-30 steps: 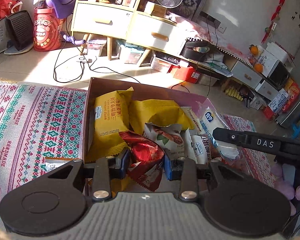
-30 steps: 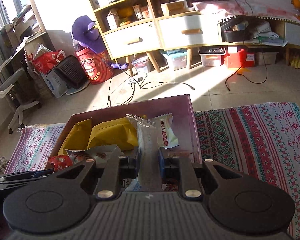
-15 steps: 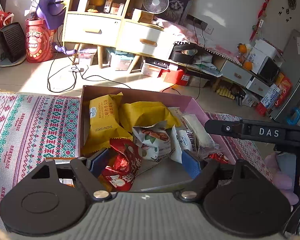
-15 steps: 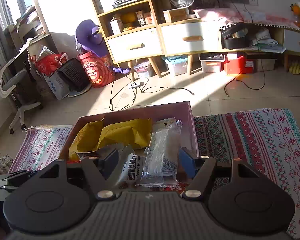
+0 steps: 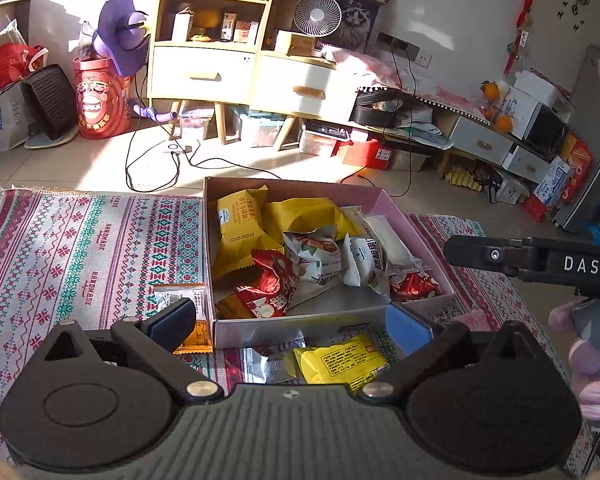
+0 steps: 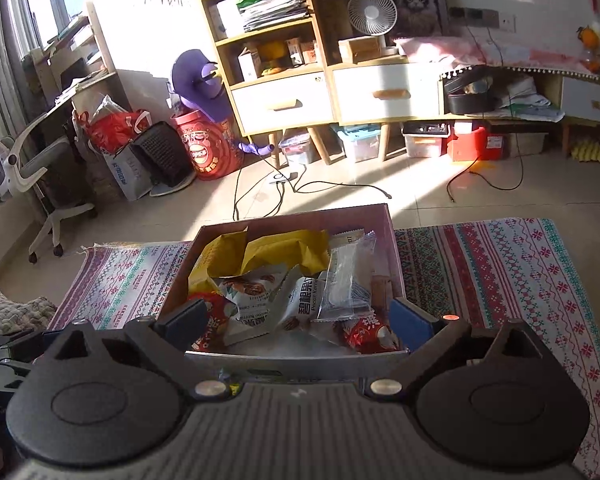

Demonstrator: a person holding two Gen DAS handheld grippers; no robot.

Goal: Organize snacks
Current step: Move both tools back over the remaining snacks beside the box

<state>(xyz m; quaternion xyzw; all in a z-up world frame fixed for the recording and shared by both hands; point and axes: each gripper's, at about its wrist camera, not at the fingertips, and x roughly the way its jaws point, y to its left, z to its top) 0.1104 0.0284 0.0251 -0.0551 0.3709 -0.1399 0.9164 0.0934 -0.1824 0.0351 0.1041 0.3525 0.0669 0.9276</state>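
An open cardboard box [image 5: 416, 236] sits on a patterned rug and holds several snack packets: yellow ones [image 5: 236, 232], a red one [image 5: 272, 284] and white ones [image 5: 316, 256]. My left gripper [image 5: 290, 320] is open and empty, just above the box's near wall. A yellow packet [image 5: 340, 360], a clear packet [image 5: 268, 364] and an orange-white packet [image 5: 184, 296] lie on the rug outside the box. My right gripper [image 6: 296, 318] is open and empty over the box's near end [image 6: 292, 362]; a clear packet [image 6: 348, 276] lies inside. The right gripper's arm [image 5: 540, 260] shows at right.
The rug [image 5: 80, 248] spreads left of the box and right of it in the right wrist view [image 6: 500, 268]. Cables [image 5: 152, 168] lie on the tiled floor beyond. Wooden drawer cabinets [image 5: 240, 76], a red drum [image 5: 98, 104] and an office chair [image 6: 40, 176] stand farther back.
Both grippers opened and let go of their packets: the left dropped the red packet, the right the clear packet, into the box. Both have pulled back and up.
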